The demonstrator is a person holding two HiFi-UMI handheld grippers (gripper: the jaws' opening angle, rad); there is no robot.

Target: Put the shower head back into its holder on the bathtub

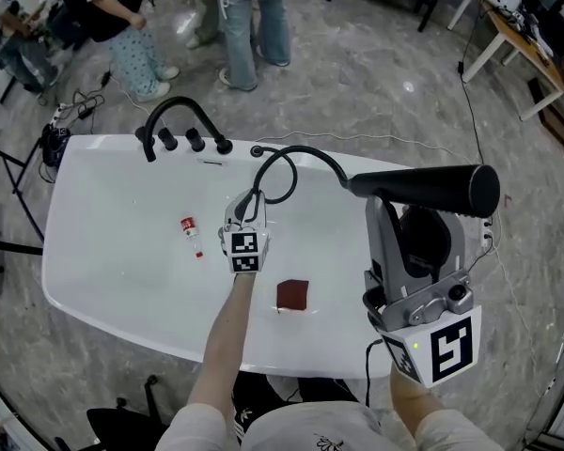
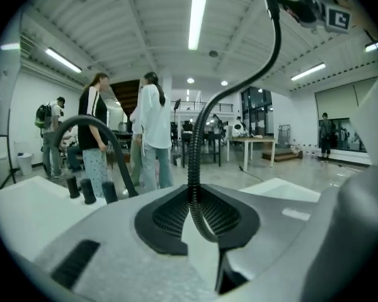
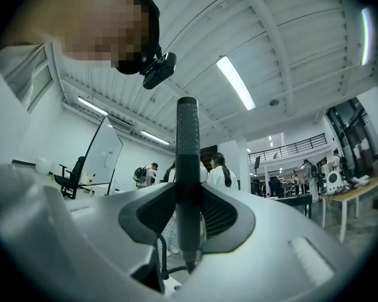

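A black faucet (image 1: 180, 111) arches over the far rim of the white bathtub (image 1: 103, 252). Mid-tub, the left gripper (image 1: 247, 207) is clamped on the black hose (image 1: 293, 154). At the right, the right gripper (image 1: 401, 207) grips the shower head (image 1: 432, 188), held level above the tub's right end.

A: What is cut off in the head view?

B: The bystanders (image 1: 252, 26) are cropped by the top edge, so only legs and lower bodies are shown. The table (image 1: 531, 43) at the upper right is clipped as well.

A: And what is hidden there?

B: The jaws of the left gripper (image 1: 247, 209) are covered by its own marker cube. The print on the small bottle (image 1: 190, 229) cannot be read, and the dark red square (image 1: 292, 295) cannot be identified.

A: In the left gripper view?

B: The upper end of the hose (image 2: 201, 137) is lost near the top edge.
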